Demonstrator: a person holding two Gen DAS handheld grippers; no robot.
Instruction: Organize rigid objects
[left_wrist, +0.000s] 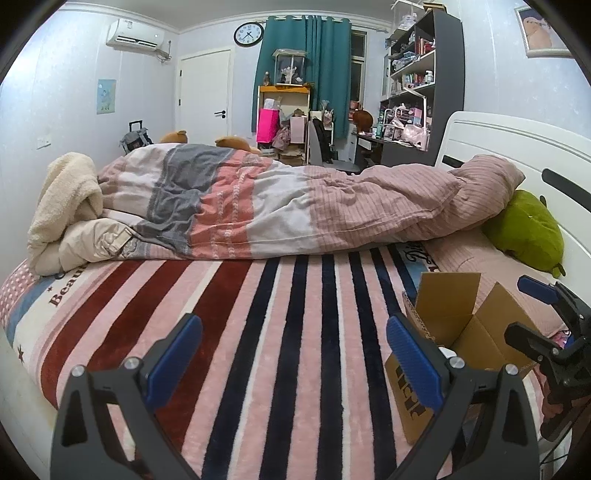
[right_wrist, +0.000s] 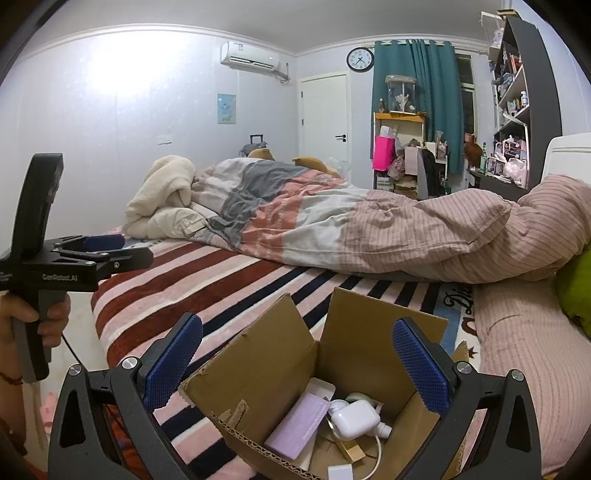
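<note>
An open cardboard box (right_wrist: 258, 365) stands on the striped bed. Inside lie a lilac flat case (right_wrist: 295, 424), a white earbud case (right_wrist: 356, 413), a white cable and other small items. My right gripper (right_wrist: 295, 365) is open and empty, its blue pads straddling the box from above. My left gripper (left_wrist: 291, 362) is open and empty over the striped blanket, left of the box (left_wrist: 454, 325). The right gripper (left_wrist: 546, 314) shows at the right edge of the left wrist view. The left gripper (right_wrist: 110, 247) shows at the left of the right wrist view.
A rumpled pink and grey duvet (left_wrist: 258, 206) lies across the bed's far half. A green plush (left_wrist: 524, 229) rests by the white headboard (left_wrist: 517, 147). A pink pillow (right_wrist: 524, 350) lies right of the box. Shelves and a desk stand beyond.
</note>
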